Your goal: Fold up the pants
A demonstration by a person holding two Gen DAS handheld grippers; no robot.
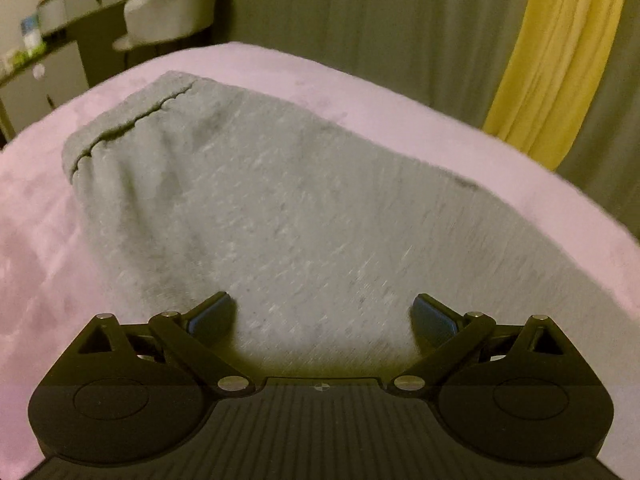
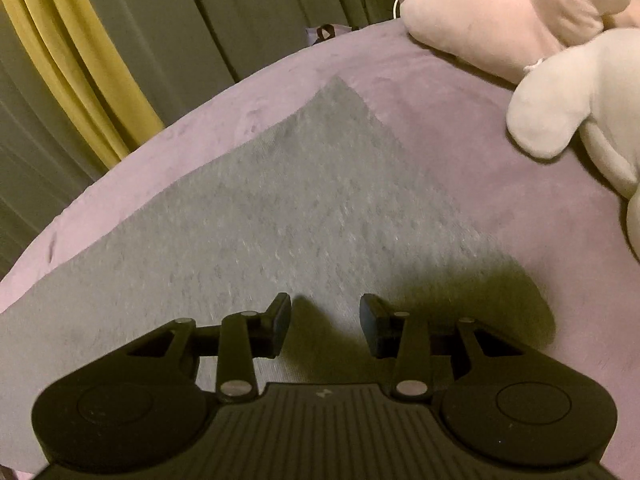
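Pants (image 1: 304, 200) (grey) lie flat on pink blanket (image 1: 36, 240).

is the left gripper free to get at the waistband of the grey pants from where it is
Probably yes: the left gripper is open over the grey pants, and only flat cloth lies between it and the waistband.

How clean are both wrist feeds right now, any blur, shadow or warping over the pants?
Left wrist: the grey knit pants show streaky motion blur, and the pink plush bedcover bows from fisheye warping. Right wrist: the right gripper casts a dark shadow on the cloth; the light is dim and warm.
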